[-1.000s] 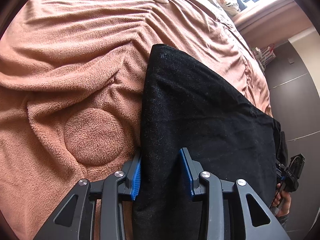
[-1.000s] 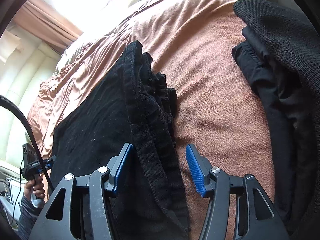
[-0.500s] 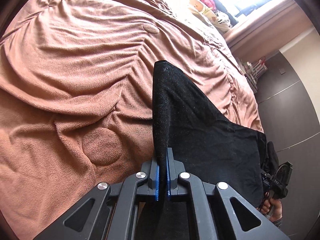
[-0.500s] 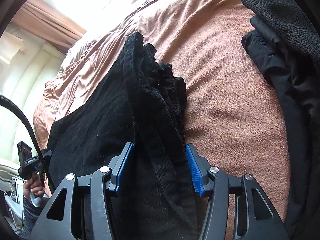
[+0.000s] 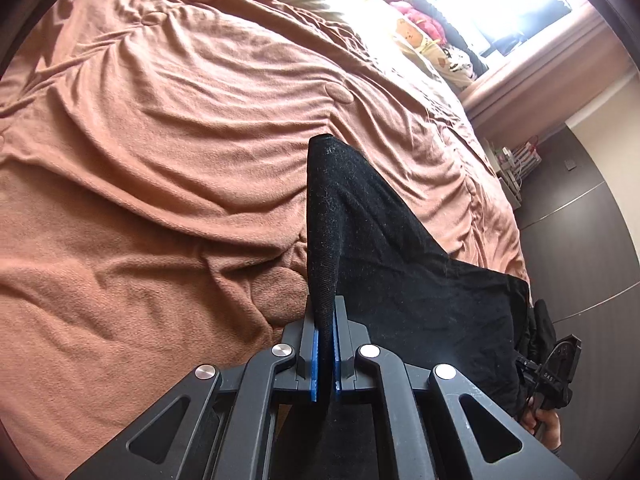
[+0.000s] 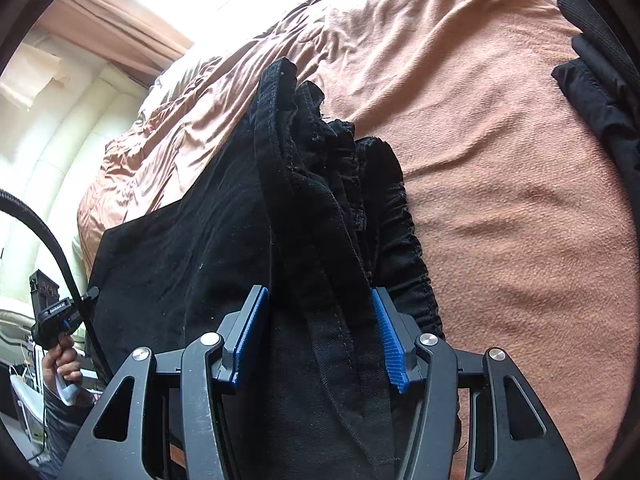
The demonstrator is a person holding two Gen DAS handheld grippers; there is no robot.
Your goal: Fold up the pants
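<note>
Black pants [image 5: 400,280] lie on a brown fleece blanket [image 5: 160,200] on the bed. My left gripper [image 5: 325,352] is shut on a folded edge of the pants and holds it lifted off the blanket. In the right wrist view, my right gripper [image 6: 320,336] has closed in on the thick bunched waistband end of the pants [image 6: 312,208], which fills the gap between the blue pads [image 6: 386,340]. That end is raised off the bed. Each gripper shows in the other's view, small at the edge: the right one [image 5: 556,372] and the left one [image 6: 52,312].
Other dark garments [image 6: 600,92] lie on the blanket at the right of the right wrist view. Soft toys and pillows [image 5: 424,20] sit at the bed's far end under a bright window. A padded headboard [image 6: 52,168] stands at the left. Dark floor [image 5: 580,240] borders the bed.
My left gripper shut on the pants edge and lifted it higher. My right gripper narrowed onto the bunched waistband and raised it off the blanket.
</note>
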